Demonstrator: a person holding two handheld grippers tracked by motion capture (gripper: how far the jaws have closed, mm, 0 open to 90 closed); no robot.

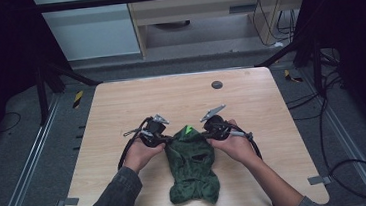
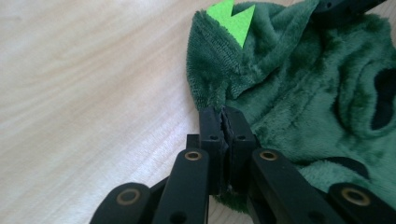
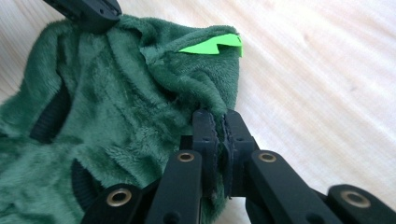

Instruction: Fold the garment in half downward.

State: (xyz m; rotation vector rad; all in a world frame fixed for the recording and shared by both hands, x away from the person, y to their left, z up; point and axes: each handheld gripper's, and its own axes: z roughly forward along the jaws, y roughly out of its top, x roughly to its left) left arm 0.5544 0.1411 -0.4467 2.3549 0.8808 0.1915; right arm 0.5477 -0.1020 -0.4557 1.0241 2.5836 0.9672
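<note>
A dark green fleece garment (image 1: 191, 165) with a bright green zigzag patch (image 1: 189, 129) lies on the wooden table (image 1: 121, 108), near its front edge. My left gripper (image 1: 164, 140) is shut on the garment's left upper edge. In the left gripper view the jaws pinch the fleece (image 2: 261, 84) at the left gripper's tips (image 2: 223, 112), with the zigzag patch (image 2: 232, 19) beyond them. My right gripper (image 1: 207, 135) is shut on the right upper edge. In the right gripper view the fleece (image 3: 116, 116) is pinched at the right gripper's tips (image 3: 217, 115), near the patch (image 3: 212, 45).
A small dark round disc (image 1: 216, 84) sits in the table's far part. Bare wood lies around the garment on every side. Cables (image 1: 347, 169) trail on the floor to the right of the table, and black frame posts stand at the far corners.
</note>
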